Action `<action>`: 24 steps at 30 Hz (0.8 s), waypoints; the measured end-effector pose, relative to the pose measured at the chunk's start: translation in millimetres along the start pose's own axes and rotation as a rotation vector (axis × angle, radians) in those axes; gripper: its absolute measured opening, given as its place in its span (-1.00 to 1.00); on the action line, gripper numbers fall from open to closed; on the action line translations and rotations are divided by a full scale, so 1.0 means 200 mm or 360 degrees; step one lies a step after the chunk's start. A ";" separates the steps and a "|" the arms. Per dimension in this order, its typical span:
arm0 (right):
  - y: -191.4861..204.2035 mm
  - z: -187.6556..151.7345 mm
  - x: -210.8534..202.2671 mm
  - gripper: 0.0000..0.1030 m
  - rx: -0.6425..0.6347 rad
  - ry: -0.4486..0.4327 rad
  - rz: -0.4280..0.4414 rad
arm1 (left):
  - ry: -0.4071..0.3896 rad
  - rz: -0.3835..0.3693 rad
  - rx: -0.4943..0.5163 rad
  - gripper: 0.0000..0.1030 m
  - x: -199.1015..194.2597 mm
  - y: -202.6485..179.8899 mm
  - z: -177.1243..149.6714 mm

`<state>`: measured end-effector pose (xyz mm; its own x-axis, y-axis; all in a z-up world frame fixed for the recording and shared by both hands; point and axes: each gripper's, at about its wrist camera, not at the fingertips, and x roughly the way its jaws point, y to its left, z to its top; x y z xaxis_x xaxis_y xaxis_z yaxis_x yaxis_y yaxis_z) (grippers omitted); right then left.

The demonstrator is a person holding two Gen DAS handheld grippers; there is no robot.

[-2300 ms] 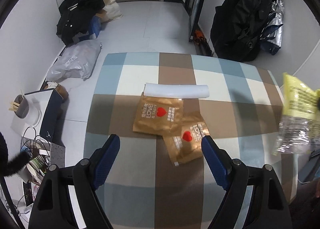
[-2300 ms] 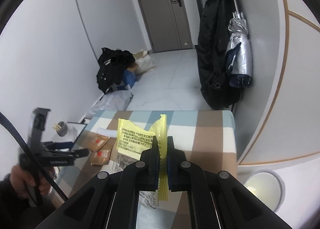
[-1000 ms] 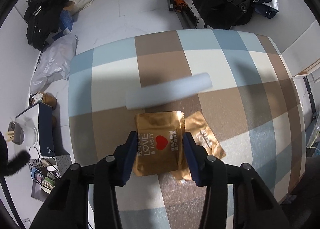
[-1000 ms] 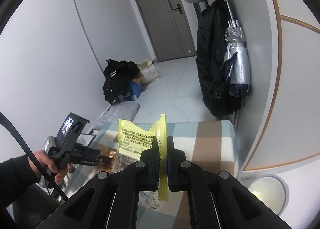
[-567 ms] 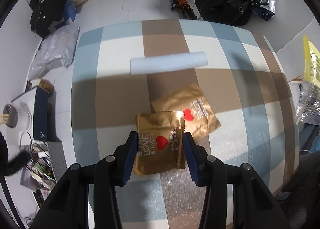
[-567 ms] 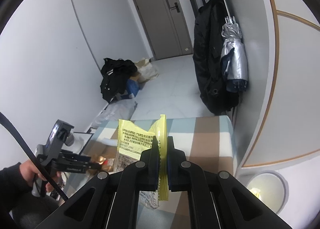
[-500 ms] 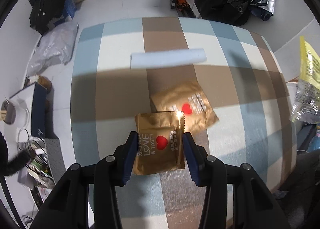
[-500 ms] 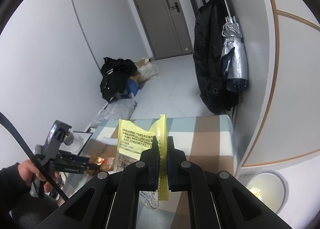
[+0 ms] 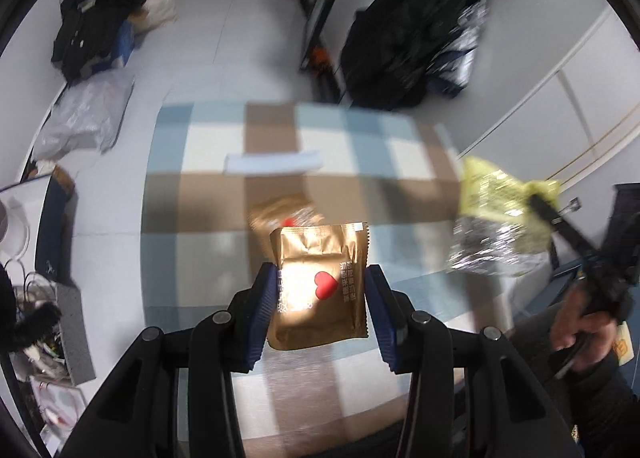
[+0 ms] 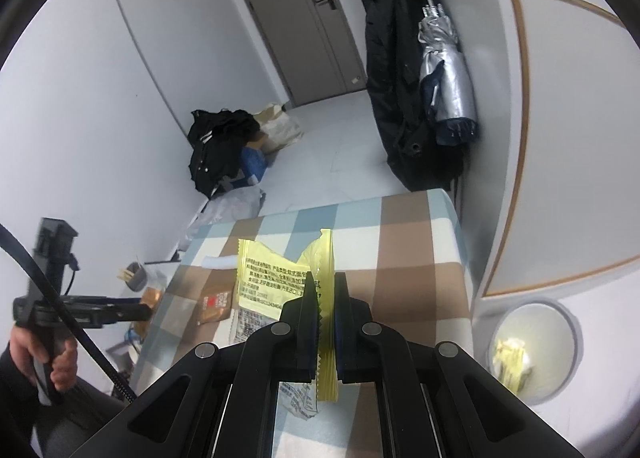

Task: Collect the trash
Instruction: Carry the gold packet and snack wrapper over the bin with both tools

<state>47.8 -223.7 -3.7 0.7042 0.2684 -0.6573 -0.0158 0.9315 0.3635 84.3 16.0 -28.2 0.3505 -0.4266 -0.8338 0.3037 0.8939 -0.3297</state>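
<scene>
White walls, pale floor (image 10: pixel 320 146) — grey door (image 10: pixel 304 18), checkered table (image 10: pixel 408 258).

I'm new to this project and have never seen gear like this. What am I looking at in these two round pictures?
No robot here: a person holds hand-held tongs in each hand, each with a fisheye camera looking along its fingers. In the left view, the left tongs grip a gold snack packet above the checked table. In the right view, the right tongs pinch a yellow wrapper. A second gold packet and a white roll lie on the table. A bin stands on the floor beside it.
</scene>
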 end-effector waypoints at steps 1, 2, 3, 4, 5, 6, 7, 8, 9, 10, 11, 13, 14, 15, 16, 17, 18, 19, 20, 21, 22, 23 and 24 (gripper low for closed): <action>0.00 0.00 -0.01 -0.90 0.0003 -0.0007 -0.0005 | -0.0038 -0.0010 0.0012 -0.23 -0.03 -0.02 0.00; 0.00 0.01 -0.03 -0.90 0.0011 -0.0019 -0.0006 | -0.0084 -0.0020 0.0026 -0.23 -0.06 -0.06 0.01; -0.01 0.01 -0.06 -0.90 0.0029 -0.0040 0.0001 | -0.0127 -0.0026 0.0046 -0.23 -0.09 -0.10 0.01; -0.02 0.02 -0.10 -0.90 0.0047 -0.0061 0.0004 | -0.0159 -0.0027 0.0066 -0.23 -0.11 -0.14 0.01; -0.03 0.02 -0.13 -0.90 0.0055 -0.0078 0.0001 | -0.0197 -0.0030 0.0093 -0.23 -0.14 -0.19 0.02; -0.04 0.03 -0.18 -0.90 0.0064 -0.0107 -0.0008 | -0.0239 -0.0036 0.0118 -0.23 -0.16 -0.23 0.02; -0.05 0.04 -0.22 -0.90 0.0070 -0.0131 -0.0012 | -0.0270 -0.0044 0.0135 -0.23 -0.20 -0.24 0.02; -0.06 0.05 -0.26 -0.90 0.0074 -0.0156 -0.0016 | -0.0308 -0.0052 0.0155 -0.23 -0.22 -0.29 0.03; -0.08 0.06 -0.31 -0.90 0.0077 -0.0182 -0.0023 | -0.0335 -0.0064 0.0167 -0.23 -0.24 -0.31 0.03; -0.09 0.07 -0.35 -0.90 0.0080 -0.0211 -0.0030 | -0.0364 -0.0084 0.0181 -0.23 -0.26 -0.35 0.04; -0.11 0.09 -0.39 -0.90 0.0083 -0.0239 -0.0035 | -0.0385 -0.0107 0.0193 -0.23 -0.27 -0.40 0.05; -0.15 0.11 -0.47 -0.90 0.0093 -0.0273 -0.0044 | -0.0415 -0.0141 0.0221 -0.23 -0.28 -0.47 0.07; -0.17 0.13 -0.50 -0.90 0.0100 -0.0284 -0.0060 | -0.0433 -0.0155 0.0239 -0.23 -0.29 -0.51 0.07; -0.21 0.14 -0.54 -0.90 0.0115 -0.0303 -0.0090 | -0.0446 -0.0172 0.0254 -0.23 -0.28 -0.54 0.09; -0.24 0.15 -0.58 -0.90 0.0124 -0.0316 -0.0109 | -0.0453 -0.0188 0.0264 -0.23 -0.29 -0.58 0.09; -0.26 0.16 -0.60 -0.90 0.0126 -0.0326 -0.0126 | -0.0455 -0.0215 0.0274 -0.23 -0.28 -0.62 0.10; -0.30 0.17 -0.64 -0.90 0.0124 -0.0356 -0.0168 | -0.0454 -0.0247 0.0281 -0.23 -0.26 -0.65 0.12; -0.33 0.18 -0.68 -0.90 0.0112 -0.0380 -0.0196 | -0.0447 -0.0278 0.0288 -0.23 -0.25 -0.68 0.12; -0.35 0.18 -0.72 -0.90 0.0100 -0.0408 -0.0226 | -0.0435 -0.0310 0.0300 -0.23 -0.22 -0.72 0.14; -0.38 0.19 -0.76 -0.90 0.0097 -0.0435 -0.0254 | -0.0432 -0.0321 0.0318 -0.23 -0.20 -0.76 0.15; -0.42 0.20 -0.79 -0.90 0.0105 -0.0455 -0.0271 | -0.0430 -0.0329 0.0336 -0.23 -0.19 -0.80 0.15; -0.45 0.20 -0.82 -0.90 0.0116 -0.0472 -0.0288 | -0.0423 -0.0343 0.0357 -0.23 -0.17 -0.84 0.16; -0.48 0.20 -0.85 -0.90 0.0123 -0.0483 -0.0301 | -0.0408 -0.0366 0.0377 -0.23 -0.14 -0.89 0.17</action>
<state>-40.9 -367.6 99.7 0.8683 -0.0027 -0.4960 0.1805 0.9332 0.3109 51.6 -136.0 68.4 0.4500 -0.6587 -0.6030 0.5849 0.7276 -0.3583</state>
